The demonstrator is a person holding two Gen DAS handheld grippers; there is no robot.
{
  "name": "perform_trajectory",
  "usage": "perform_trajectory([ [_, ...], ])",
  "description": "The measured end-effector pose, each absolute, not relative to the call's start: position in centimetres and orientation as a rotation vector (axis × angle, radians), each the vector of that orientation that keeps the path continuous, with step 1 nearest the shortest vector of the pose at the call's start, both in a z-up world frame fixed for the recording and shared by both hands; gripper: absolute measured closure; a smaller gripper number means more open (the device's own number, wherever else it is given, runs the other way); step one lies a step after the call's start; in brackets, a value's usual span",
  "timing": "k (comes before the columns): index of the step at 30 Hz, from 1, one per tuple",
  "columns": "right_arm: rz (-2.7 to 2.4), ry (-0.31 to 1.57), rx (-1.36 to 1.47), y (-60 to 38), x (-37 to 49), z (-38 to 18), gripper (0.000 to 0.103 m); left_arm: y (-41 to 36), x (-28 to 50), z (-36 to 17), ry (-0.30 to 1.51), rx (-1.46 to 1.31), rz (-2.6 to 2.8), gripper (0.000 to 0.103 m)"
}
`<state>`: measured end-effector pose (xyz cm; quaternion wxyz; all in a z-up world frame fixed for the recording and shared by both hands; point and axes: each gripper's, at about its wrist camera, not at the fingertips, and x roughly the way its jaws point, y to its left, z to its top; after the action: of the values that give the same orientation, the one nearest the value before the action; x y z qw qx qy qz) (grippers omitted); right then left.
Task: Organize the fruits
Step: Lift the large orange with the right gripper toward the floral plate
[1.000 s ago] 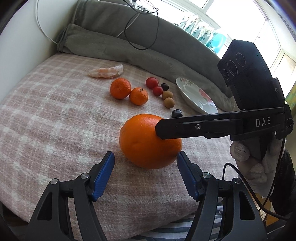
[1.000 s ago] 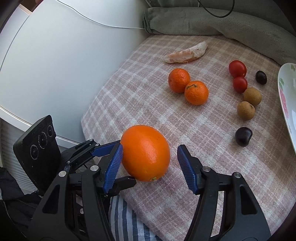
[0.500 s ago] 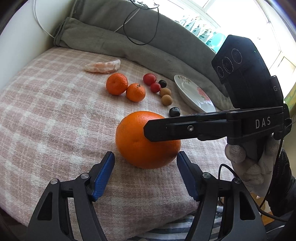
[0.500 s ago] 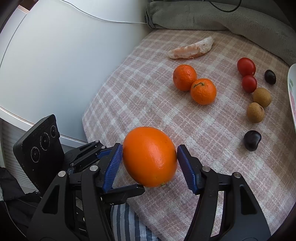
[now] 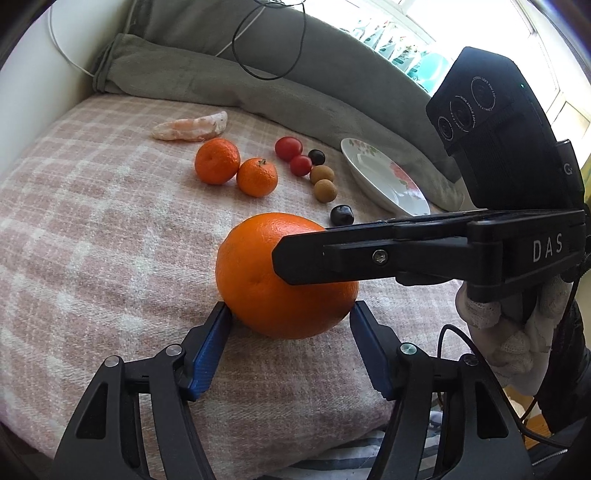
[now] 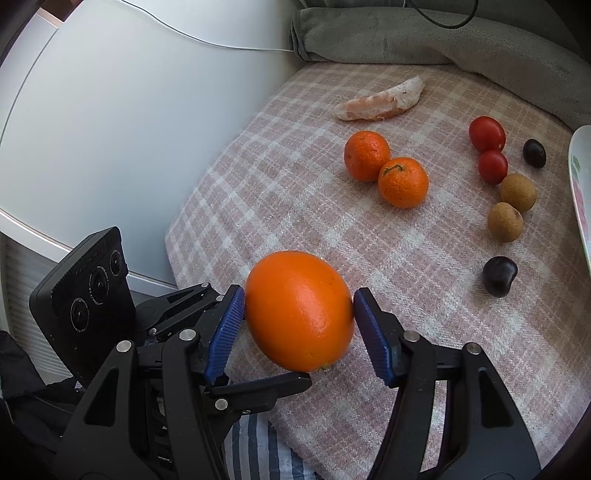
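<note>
Your right gripper (image 6: 298,322) clamps the big orange (image 6: 299,310) at the blanket's (image 6: 424,258) near edge — your left gripper (image 5: 291,347) is closing around it, pads (image 5: 208,347) not yet pressing.

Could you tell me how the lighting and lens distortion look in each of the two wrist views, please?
Left wrist view: the window top right is blown out white, and daylight puts a sheen on the plate; the fisheye bends the checked blanket. Right wrist view: softer, even light, a faint highlight on the large orange, dark corner vignetting.
</note>
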<state>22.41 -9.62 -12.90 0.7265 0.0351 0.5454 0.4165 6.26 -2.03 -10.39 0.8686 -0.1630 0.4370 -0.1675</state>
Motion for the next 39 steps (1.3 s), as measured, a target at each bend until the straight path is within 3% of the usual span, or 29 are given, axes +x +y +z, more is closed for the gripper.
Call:
perform_trajectory([
  [22, 0.798, 1.095, 0.213, -20.7, 25.0, -9.2, 0.039, -10.5, 13.3, -7.8, 0.881, -0.208, -0.484, 0.037],
  [39, 0.686, 1.07, 0.35, -28.2, 28.1, -9.7, 0.039, -16.3, 18.4, -8.2, 0.901, -0.159, -0.569, 0.037],
])
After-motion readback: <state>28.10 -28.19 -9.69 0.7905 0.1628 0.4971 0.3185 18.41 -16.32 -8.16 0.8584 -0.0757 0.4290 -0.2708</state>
